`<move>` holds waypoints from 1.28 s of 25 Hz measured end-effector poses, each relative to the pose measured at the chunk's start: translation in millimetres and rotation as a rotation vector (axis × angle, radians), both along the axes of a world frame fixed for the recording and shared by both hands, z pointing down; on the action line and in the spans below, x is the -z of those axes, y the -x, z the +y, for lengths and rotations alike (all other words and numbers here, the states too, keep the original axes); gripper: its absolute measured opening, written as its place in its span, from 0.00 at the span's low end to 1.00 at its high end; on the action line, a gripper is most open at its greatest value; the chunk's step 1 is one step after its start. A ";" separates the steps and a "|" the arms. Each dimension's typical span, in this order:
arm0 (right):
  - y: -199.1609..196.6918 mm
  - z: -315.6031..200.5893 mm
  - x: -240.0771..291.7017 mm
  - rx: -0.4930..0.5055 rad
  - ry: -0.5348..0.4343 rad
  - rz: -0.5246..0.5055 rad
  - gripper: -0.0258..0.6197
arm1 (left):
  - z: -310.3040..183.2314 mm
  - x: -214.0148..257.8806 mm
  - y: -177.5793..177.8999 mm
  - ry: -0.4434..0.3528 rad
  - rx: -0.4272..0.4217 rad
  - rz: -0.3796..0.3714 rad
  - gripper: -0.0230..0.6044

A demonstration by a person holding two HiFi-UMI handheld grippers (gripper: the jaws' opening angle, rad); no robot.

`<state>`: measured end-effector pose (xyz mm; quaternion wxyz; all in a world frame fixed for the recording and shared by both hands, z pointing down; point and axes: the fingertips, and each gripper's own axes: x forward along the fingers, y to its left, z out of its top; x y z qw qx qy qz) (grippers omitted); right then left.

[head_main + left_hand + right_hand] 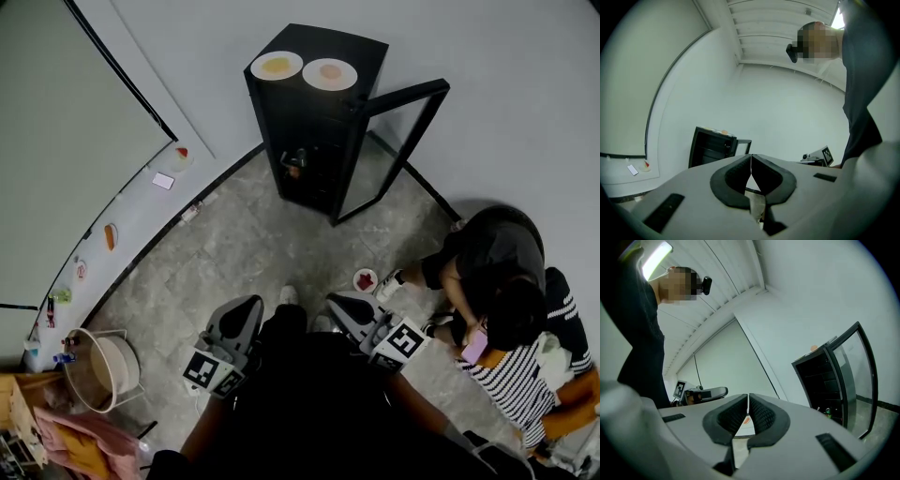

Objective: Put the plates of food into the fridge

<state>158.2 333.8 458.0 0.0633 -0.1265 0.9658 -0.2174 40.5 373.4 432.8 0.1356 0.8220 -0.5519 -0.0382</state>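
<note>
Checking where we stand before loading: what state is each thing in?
Fridge door: open.
Yellow-food plate: on top of the fridge.
Pink-food plate: on the fridge top too.
Red-food plate: on the floor.
Left gripper: shut, empty.
Right gripper: shut, empty.

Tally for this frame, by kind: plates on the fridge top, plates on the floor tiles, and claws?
Plates on fridge top: 2 (yellow-food plate, pink-food plate)
Plates on floor: 1 (red-food plate)
Claws: 2 (left claw, right claw)
Total: 5
</note>
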 end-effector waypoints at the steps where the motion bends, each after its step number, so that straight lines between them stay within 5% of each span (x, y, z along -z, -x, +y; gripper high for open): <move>1: -2.0 -2.9 -3.2 0.004 0.004 0.002 0.09 | -2.6 -2.0 -1.2 0.000 0.001 -0.006 0.08; 14: 6.2 -43.0 -8.7 -0.028 -0.002 0.002 0.09 | -48.2 -10.2 -0.2 -0.026 -0.051 -0.028 0.08; 32: 86.2 -187.7 -6.8 -0.092 0.047 0.049 0.09 | -212.7 -13.1 94.5 -0.029 -0.109 -0.008 0.08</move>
